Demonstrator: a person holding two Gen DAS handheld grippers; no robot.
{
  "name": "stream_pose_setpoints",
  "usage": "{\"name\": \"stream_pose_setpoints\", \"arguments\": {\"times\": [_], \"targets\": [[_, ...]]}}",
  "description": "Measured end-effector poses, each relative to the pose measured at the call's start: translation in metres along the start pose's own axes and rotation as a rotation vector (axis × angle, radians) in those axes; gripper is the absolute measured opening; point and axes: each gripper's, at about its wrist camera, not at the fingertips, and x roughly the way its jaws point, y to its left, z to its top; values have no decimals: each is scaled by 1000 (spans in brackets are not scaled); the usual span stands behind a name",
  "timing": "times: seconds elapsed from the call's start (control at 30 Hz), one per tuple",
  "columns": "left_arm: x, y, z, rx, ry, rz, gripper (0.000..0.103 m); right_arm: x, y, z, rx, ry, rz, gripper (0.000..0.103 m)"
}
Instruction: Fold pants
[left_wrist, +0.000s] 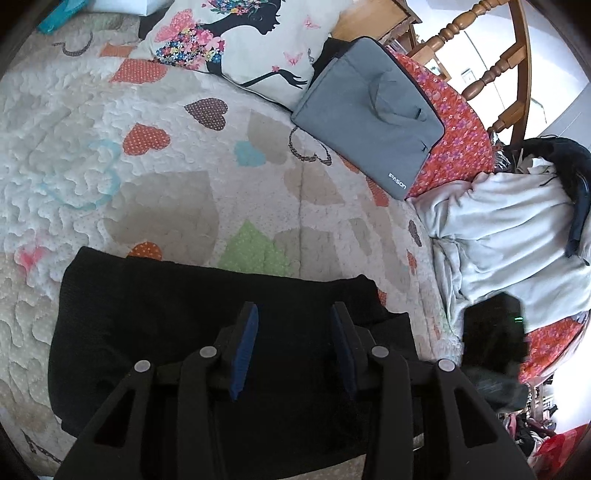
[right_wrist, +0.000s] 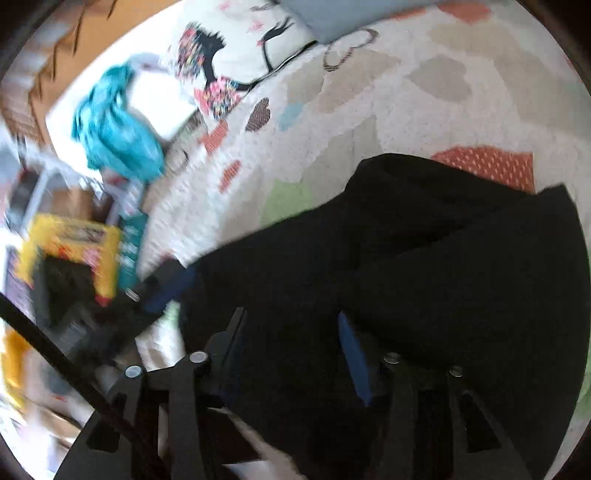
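**Both claws spread over the black pants**

While the left gripper (left_wrist: 293, 314) hovers wide apart above the folded pants (left_wrist: 184, 325) at lower centre, the right gripper (right_wrist: 291, 321) gapes over them too. Bare quilt (left_wrist: 110, 147) stretches above; a grey bag (left_wrist: 365, 118) lies upper right.

Daylit interior, bright and evenly lit; left wrist view sharp with blown-out white glare at right edge, right wrist view motion-blurred throughout, heaviest at left; fisheye bending and dark vignette corners in both.

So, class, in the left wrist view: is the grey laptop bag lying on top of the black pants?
No: the grey laptop bag lies apart from the black pants, bare quilt between them.
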Motion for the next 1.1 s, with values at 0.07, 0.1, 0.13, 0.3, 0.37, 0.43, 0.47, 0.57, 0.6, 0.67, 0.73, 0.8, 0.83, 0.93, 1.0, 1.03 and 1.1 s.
{"name": "stream_pose_setpoints", "arguments": {"times": [0.07,0.1,0.13,0.3,0.37,0.43,0.47,0.57,0.6,0.67,0.73,0.8,0.83,0.93,1.0,1.03,1.1], "targets": [[0,0,0,-1,1,-7,40,-28,5,-1,-6,-55,38,56],[1,-1,0,0,1,-6,40,-41,4,-5,9,-69,50,56],[2,-2,0,2,3,-5,40,-49,4,-9,22,-75,68,56],[12,-9,-5,20,18,14,41,-30,-4,-43,87,31,194,56],[12,-10,-7,32,18,37,41,-2,-15,-57,126,94,179,55],[6,-9,-8,44,1,61,41,15,-25,-67,148,106,185,51],[2,-8,-7,46,-9,69,41,15,-25,-67,157,92,196,52],[-16,3,-1,28,-64,90,46,10,-16,-64,121,116,170,54],[-25,10,2,3,-88,95,47,9,-12,-64,107,121,157,54],[-39,23,7,-42,-117,113,47,2,-4,-63,74,117,140,58],[-53,37,10,-89,-150,133,47,-8,4,-57,47,92,126,62],[-67,53,11,-143,-179,142,47,-19,8,-46,28,63,124,62],[-75,62,11,-176,-195,142,47,-23,12,-36,18,38,122,62],[-93,82,7,-238,-233,156,48,-23,18,-1,17,-15,113,64],[-101,93,2,-268,-245,177,49,-14,16,20,19,-26,91,67],[-103,100,-1,-285,-247,190,49,-4,12,33,22,-21,69,67],[-107,111,-5,-312,-246,210,49,19,-3,57,61,-10,3,67]]}}
